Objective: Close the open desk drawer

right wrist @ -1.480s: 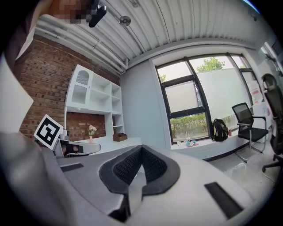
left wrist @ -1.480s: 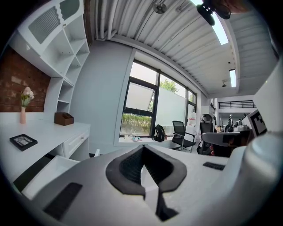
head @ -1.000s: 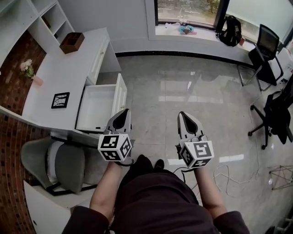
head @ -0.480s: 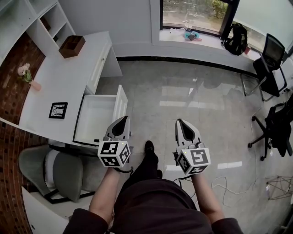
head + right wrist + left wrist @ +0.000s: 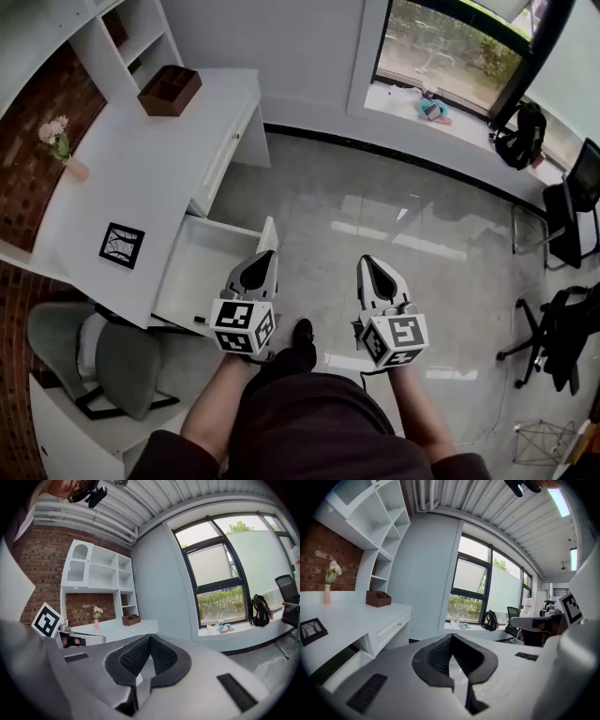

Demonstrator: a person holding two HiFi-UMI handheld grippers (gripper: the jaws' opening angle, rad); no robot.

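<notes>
The white desk [image 5: 127, 173] stands at the left in the head view. Its lower drawer [image 5: 202, 272] is pulled out and looks empty, its front panel [image 5: 266, 238] towards the floor. My left gripper [image 5: 257, 257] is shut on nothing, held just right of the drawer's front panel, at its near end. My right gripper [image 5: 367, 263] is also shut and empty, over the tiled floor. In the left gripper view the shut left gripper [image 5: 451, 637] points along the desk [image 5: 351, 616], with the open drawer [image 5: 341, 668] at lower left. The right gripper [image 5: 149, 637] shows its jaws together.
A grey chair [image 5: 89, 361] stands at the desk's near end. On the desk are a brown box [image 5: 170, 89], a flower vase [image 5: 62, 143] and a small framed picture [image 5: 122, 245]. A backpack [image 5: 516, 136] and office chairs [image 5: 574, 192] are at the right, cables [image 5: 473, 412] on the floor.
The view has shifted forward and left: the desk and open drawer now sit closer to my left gripper. Both grippers stay shut and side by side.
</notes>
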